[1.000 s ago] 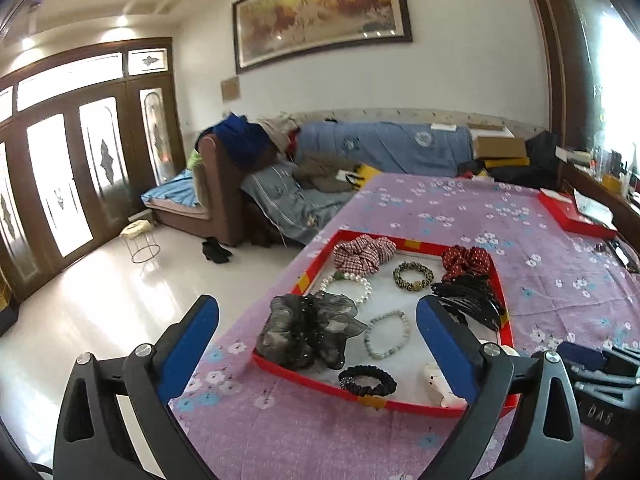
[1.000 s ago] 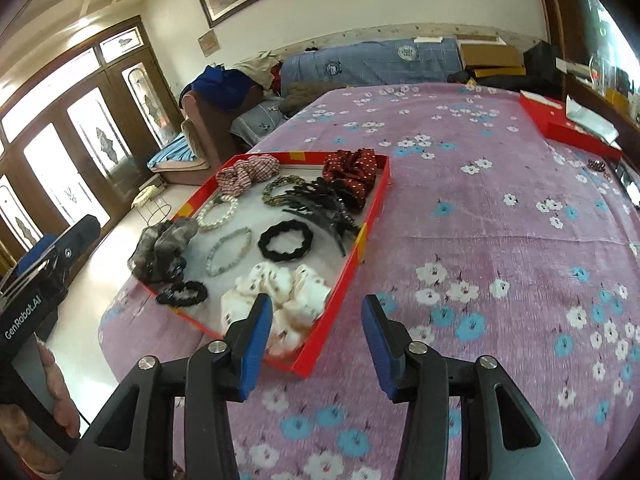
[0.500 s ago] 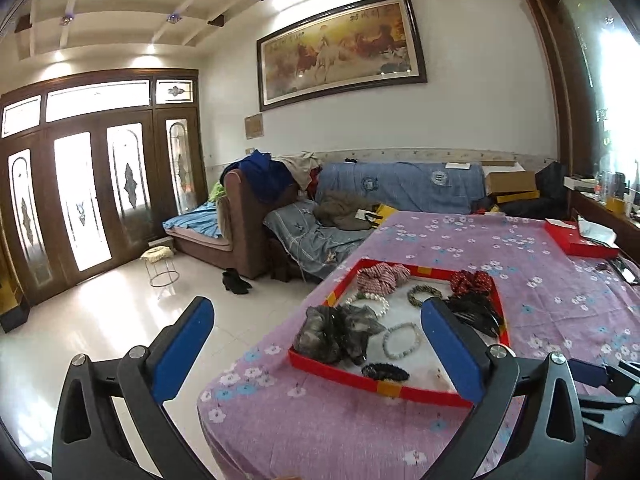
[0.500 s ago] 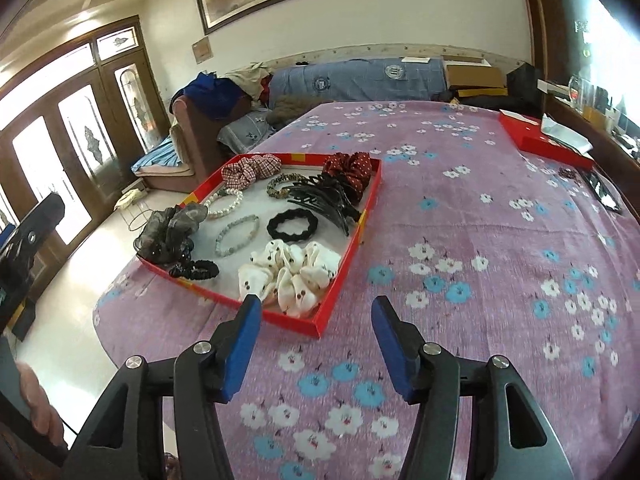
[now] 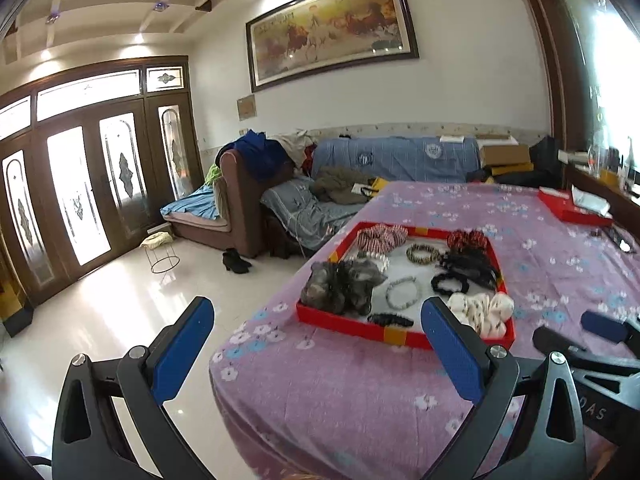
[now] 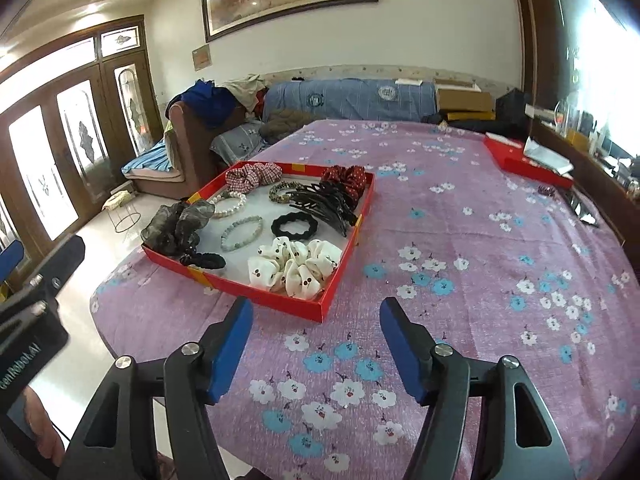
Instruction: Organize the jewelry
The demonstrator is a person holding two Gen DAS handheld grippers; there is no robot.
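My right hand-held gripper and left hand-held gripper both gape wide, holding nothing, above the purple floral cloth. Beyond lies the red tray: white dotted scrunchie nearest, beaded bracelet behind, grey gauze scrunchie leftward. Only the right view shows "Robot.AI" lettering.

This is a home living room. A brown sofa heaped with clothes and blue blankets lines the far wall under a large framed horse painting. Tall wooden glass-panelled doors stand at left, over a glossy tiled floor.
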